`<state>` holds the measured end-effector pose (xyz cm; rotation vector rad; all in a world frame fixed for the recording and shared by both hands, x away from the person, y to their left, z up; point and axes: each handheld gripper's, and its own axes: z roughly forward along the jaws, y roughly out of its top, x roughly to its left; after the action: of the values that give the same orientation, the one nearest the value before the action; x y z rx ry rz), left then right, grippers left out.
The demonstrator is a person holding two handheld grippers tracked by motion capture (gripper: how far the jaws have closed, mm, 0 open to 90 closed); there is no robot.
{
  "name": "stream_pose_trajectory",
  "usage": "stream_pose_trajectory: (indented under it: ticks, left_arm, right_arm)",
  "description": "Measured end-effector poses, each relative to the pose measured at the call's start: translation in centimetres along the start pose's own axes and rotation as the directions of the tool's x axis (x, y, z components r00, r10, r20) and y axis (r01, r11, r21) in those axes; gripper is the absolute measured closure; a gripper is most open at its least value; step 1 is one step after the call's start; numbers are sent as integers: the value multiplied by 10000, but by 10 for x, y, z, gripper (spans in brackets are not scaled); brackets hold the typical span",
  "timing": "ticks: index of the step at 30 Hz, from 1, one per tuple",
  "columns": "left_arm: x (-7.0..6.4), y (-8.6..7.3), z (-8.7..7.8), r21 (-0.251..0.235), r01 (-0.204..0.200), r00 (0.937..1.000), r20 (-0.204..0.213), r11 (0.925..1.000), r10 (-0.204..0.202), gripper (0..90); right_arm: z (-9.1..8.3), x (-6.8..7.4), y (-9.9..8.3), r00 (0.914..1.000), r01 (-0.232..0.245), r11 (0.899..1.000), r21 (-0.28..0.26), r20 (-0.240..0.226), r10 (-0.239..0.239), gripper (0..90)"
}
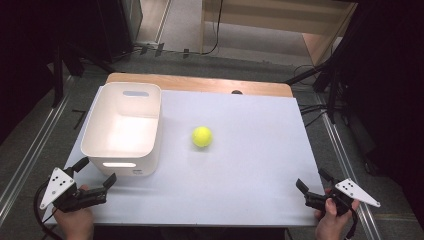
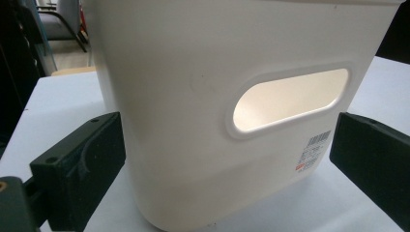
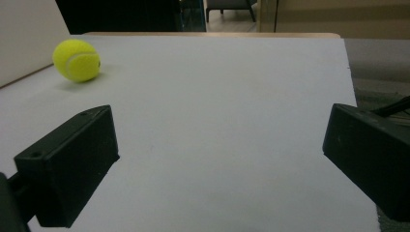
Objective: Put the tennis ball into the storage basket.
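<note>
The left tongs (image 1: pixel 95 171) are being held wide open and empty at the lower left of the high view, just before the white bin (image 1: pixel 121 131). The right tongs (image 1: pixel 311 183), equally spread and empty, are being held at lower right. The tennis ball (image 1: pixel 202 136) is lying mid-bench (image 1: pixel 250 165), beside the bin. A barcode label (image 2: pixel 313 151) is being shown by the left gripper view; its print cannot be read.

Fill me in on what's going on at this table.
A person holds a hand-held gripper in each hand. The left hand-held gripper is open, its jaws either side of the near end of the white bin. The right hand-held gripper is open too, over the table's near right corner, facing the tennis ball.
</note>
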<state>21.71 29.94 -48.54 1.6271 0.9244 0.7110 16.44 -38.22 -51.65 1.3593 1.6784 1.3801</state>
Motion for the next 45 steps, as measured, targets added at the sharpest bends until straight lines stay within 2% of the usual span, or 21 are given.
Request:
stream_pose_trajectory:
  ticks: [2,4,8,14,19,21,22,26,31,32,37,41,44,45]
  left_arm:
    - [0,0,0,3,26,10000,5,10000,-26,0]
    - [0,0,0,19,4,10000,16,10000,-4,0]
    - [-1,0,0,75,-87,10000,-23,9999,87,0]
    - [-3,0,1,97,-121,9999,13,9999,121,0]
    - [-2,-1,0,61,-86,10000,-4,9999,86,0]
    - [-2,0,1,87,-130,9999,1,9999,130,0]
    - [-3,0,1,99,-145,9999,5,9998,145,0]
    - [-3,-1,1,101,-147,9999,-25,9998,148,0]
    - [-4,-1,1,135,-186,9998,-86,9997,187,0]
    - [-4,-1,1,137,-191,9998,-80,9997,192,0]
    - [-3,-1,1,116,-168,9999,-21,9998,168,0]
    - [-3,-1,1,109,-161,9999,-13,9998,161,0]
    - [-3,-1,1,107,-161,9999,-15,9998,161,0]
    - [-3,-1,1,100,-147,9999,-2,9998,147,0]
  right_arm:
    - [0,1,0,10000,-39,10000,33,-21,39,0]
    - [0,2,1,9999,131,9999,98,-27,-131,0]
    - [0,5,5,9998,-25,9999,105,-185,26,0]
    - [6,18,13,9984,517,9967,622,-280,-501,0]
    - [14,32,22,9939,1022,9897,999,-509,-975,0]
    - [14,34,24,9933,1079,9884,1068,-540,-1026,0]
    - [17,36,27,9905,1274,9850,1161,-659,-1203,0]
    - [21,37,31,9885,1309,9828,1305,-923,-1194,0]
    - [24,38,35,9870,1381,9795,1467,-1028,-1237,0]
    - [27,38,39,9844,1510,9772,1494,-1128,-1348,0]
    - [31,41,44,9825,1639,9733,1608,-1151,-1465,0]
    - [41,47,54,9771,1905,9640,1853,-1304,-1680,0]
    - [44,49,57,9753,1974,9614,1918,-1380,-1727,0]
    - [48,52,60,9722,2063,9582,1984,-1528,-1776,0]
